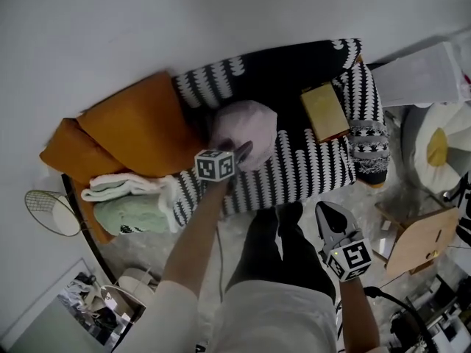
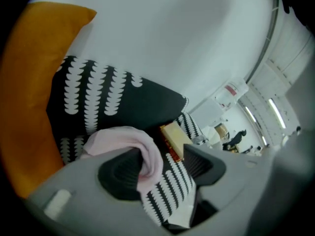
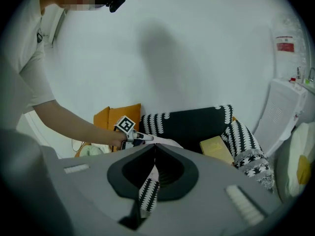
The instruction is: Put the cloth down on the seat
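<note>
The pink cloth lies bunched in a soft mound in the middle of the seat, close under the backrest, so most of it already rests on the black-and-white patterned cover. The left gripper reaches in over the front edge of the seat, angled downward to bring the fabric low. Its jaws stand wide apart: in the left gripper view a fold of the cloth drapes against one pad only and nothing presses it from the other side, so it looks let go rather than gripped. The right gripper hangs well back from the seat's front edge, beside the person's leg, with its jaws closed together on nothing; it seems to be kept out of the way because one hand is enough here. Toward the right end of the seat, near the armrest, sits a flat yellow box, apart from the cloth and no obstacle to it. Orange cushions fill the left end, with folded towels stacked in front of them. The one snag I would expect is the fold catching on the left pad when that gripper pulls away.
</note>
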Motion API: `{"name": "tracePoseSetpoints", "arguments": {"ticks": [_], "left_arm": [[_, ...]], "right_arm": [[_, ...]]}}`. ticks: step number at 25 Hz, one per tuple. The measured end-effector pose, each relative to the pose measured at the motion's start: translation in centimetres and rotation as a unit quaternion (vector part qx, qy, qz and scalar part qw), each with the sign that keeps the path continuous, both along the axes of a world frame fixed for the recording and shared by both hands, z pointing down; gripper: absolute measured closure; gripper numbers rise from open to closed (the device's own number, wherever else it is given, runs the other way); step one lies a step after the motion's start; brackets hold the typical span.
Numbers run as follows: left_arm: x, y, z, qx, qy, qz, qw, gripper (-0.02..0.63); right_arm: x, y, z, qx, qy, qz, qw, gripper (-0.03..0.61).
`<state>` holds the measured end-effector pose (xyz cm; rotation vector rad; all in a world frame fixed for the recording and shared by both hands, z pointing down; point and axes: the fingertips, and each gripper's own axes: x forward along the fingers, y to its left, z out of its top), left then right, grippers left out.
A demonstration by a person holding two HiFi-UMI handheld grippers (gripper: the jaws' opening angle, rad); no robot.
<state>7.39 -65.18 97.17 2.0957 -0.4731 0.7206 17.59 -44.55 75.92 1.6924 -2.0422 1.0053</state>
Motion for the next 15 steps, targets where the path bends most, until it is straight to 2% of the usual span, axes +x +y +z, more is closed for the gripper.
{"name": "tracePoseSetpoints", "arguments": {"ticks": [1, 2, 9, 12, 15], "left_arm": [[0.2, 0.0, 0.5, -0.002, -0.001, 0.005, 1.0, 0.336], [0.3, 0.3, 0.8, -0.002, -0.002, 0.01, 0.9999, 0.33], [0.3, 2.6, -0.8, 0.001, 0.005, 0.025, 0.9997, 0.334], [-0.2, 3.7, -2.7, 0.0, 0.011, 0.025, 0.9996, 0.353], [-0.4, 4.4, -5.6, 0.005, 0.022, 0.023, 0.9995, 0.408]], "right_arm": [[-0.1, 0.1, 0.4, -0.003, -0.001, 0.0, 1.0, 0.574], [-0.1, 0.2, 0.7, -0.005, -0.003, 0.002, 1.0, 0.574], [-0.1, -0.2, 0.3, 0.002, -0.005, 0.003, 1.0, 0.574], [0.2, -0.3, -1.1, 0.012, -0.001, 0.006, 1.0, 0.574], [0.5, -0.2, -2.5, 0.022, 0.005, 0.008, 1.0, 0.574]]}}
